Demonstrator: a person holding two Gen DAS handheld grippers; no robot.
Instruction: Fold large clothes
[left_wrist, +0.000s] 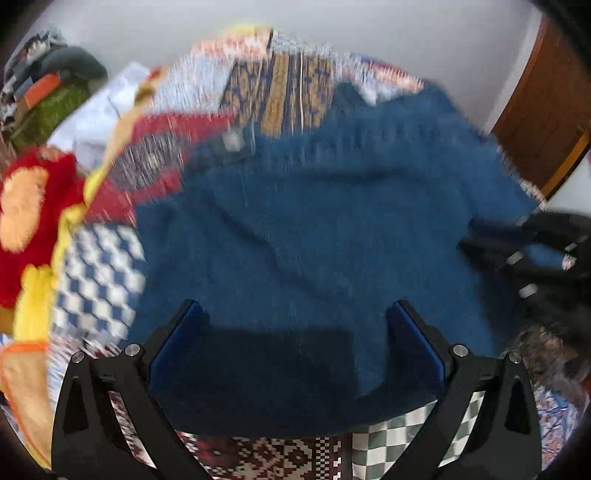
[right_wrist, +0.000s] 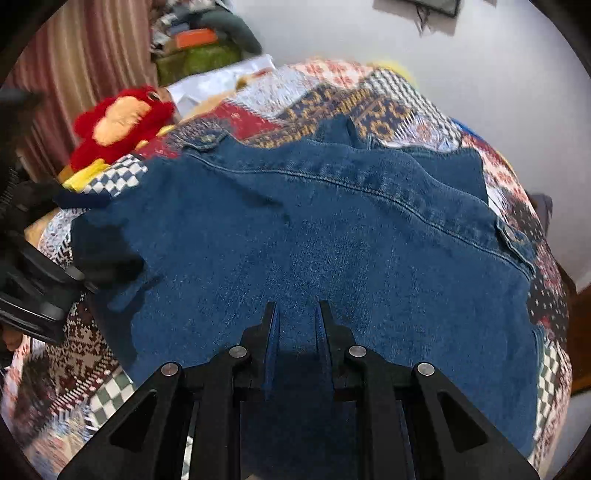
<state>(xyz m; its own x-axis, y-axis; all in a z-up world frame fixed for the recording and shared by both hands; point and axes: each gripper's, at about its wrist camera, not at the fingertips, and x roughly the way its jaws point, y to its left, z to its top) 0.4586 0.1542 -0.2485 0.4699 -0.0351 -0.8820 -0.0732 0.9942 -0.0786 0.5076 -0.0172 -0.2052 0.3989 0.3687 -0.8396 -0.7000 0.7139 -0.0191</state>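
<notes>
A blue denim jacket (left_wrist: 314, 221) (right_wrist: 314, 240) lies spread flat on a patchwork quilt (left_wrist: 99, 266) (right_wrist: 388, 107), buttoned tabs showing at its far corners. My left gripper (left_wrist: 295, 308) hangs over the jacket's near edge with its fingers wide apart and nothing between them; the view is blurred. My right gripper (right_wrist: 297, 306) hovers above the middle of the denim, its fingers drawn close together and empty. The left gripper (right_wrist: 37, 280) also shows at the left edge of the right wrist view. The right gripper (left_wrist: 535, 251) is a dark blur at the jacket's right side.
A red and yellow plush toy (left_wrist: 33, 214) (right_wrist: 122, 122) lies on the quilt left of the jacket. Piled clothes (right_wrist: 199, 48) and a striped curtain (right_wrist: 74, 55) stand behind it. A brown wooden panel (left_wrist: 535, 122) is at the right by the white wall.
</notes>
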